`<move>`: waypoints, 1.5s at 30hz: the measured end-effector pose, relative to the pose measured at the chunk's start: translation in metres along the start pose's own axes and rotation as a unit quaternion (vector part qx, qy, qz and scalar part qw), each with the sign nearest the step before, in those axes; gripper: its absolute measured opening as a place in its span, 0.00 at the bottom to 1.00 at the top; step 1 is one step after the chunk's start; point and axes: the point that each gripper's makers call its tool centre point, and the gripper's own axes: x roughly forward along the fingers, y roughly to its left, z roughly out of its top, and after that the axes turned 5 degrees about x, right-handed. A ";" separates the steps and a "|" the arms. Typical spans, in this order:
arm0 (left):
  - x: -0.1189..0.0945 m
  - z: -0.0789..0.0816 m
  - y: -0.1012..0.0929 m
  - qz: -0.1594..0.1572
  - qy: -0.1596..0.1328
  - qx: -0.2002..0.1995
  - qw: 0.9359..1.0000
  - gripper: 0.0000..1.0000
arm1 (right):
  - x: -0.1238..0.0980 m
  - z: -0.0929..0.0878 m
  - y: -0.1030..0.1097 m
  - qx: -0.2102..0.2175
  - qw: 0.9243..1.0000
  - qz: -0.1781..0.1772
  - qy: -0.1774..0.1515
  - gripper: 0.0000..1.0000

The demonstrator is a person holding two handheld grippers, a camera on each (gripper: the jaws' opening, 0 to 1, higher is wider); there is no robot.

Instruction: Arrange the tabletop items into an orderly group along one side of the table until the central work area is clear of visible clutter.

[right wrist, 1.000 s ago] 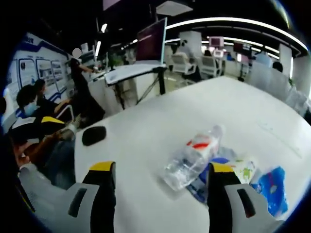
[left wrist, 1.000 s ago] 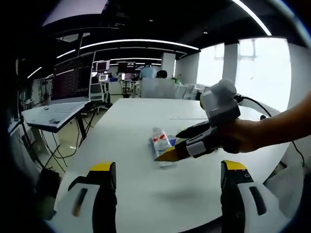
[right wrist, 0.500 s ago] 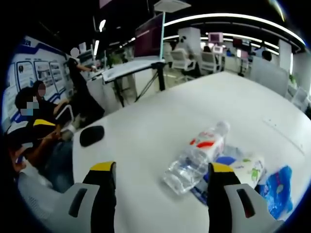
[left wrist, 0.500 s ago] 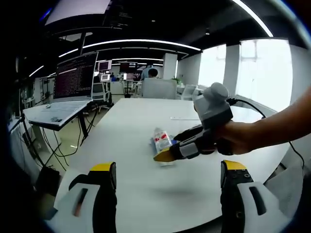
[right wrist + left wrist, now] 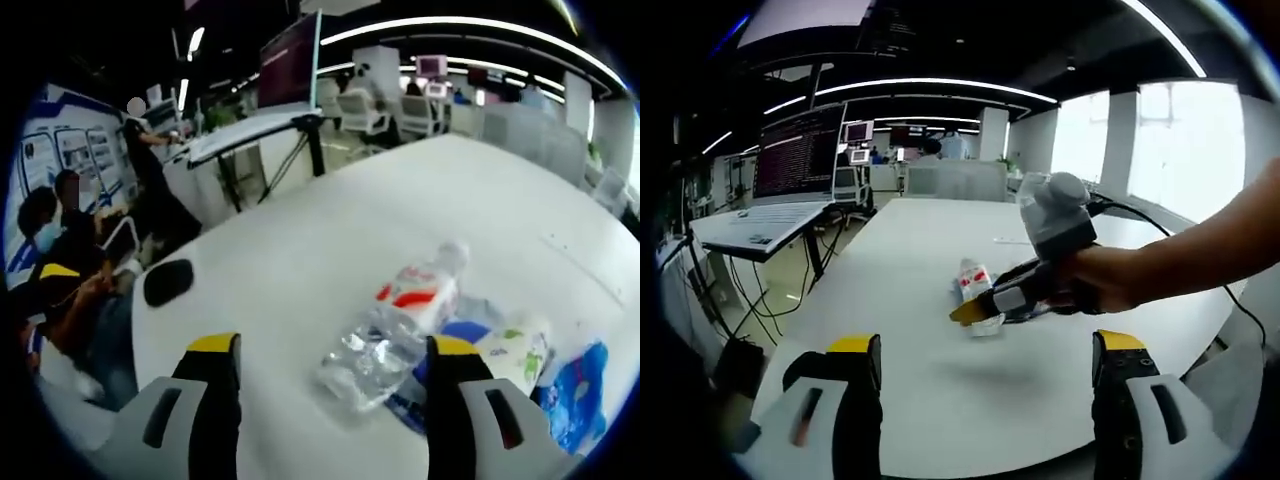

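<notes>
A clear plastic water bottle (image 5: 395,330) with a red and white label lies on its side on the white table (image 5: 300,250). Beside it lie a white and green packet (image 5: 515,355) and a blue packet (image 5: 570,390). My right gripper (image 5: 325,385) is open just short of the bottle, its yellow-tipped jaws either side of the bottle's base. In the left gripper view the bottle (image 5: 975,290) lies mid-table, and the right gripper (image 5: 975,312), held by a hand, reaches it from the right. My left gripper (image 5: 980,375) is open over bare table, well short of the bottle.
A black oval object (image 5: 168,281) lies near the table's edge. A laptop on a stand (image 5: 765,215) is to the left of the table. People sit close to the table edge (image 5: 60,270). Office chairs (image 5: 365,115) stand at the far end.
The right gripper has moved a little further left toward the bottle. My left gripper stays open in about the same place.
</notes>
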 end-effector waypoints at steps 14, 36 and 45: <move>0.008 0.000 0.015 0.013 0.003 -0.011 1.000 0.84 | 0.017 -0.001 -0.021 0.024 0.999 -0.028 0.021 0.70; 0.017 -0.002 0.028 0.023 0.009 -0.026 0.999 0.81 | 0.035 -0.006 -0.039 0.049 0.995 -0.070 0.052 0.62; 0.023 0.000 0.027 0.022 0.010 -0.031 0.999 0.80 | 0.038 -0.005 -0.042 0.070 0.993 -0.082 0.053 0.60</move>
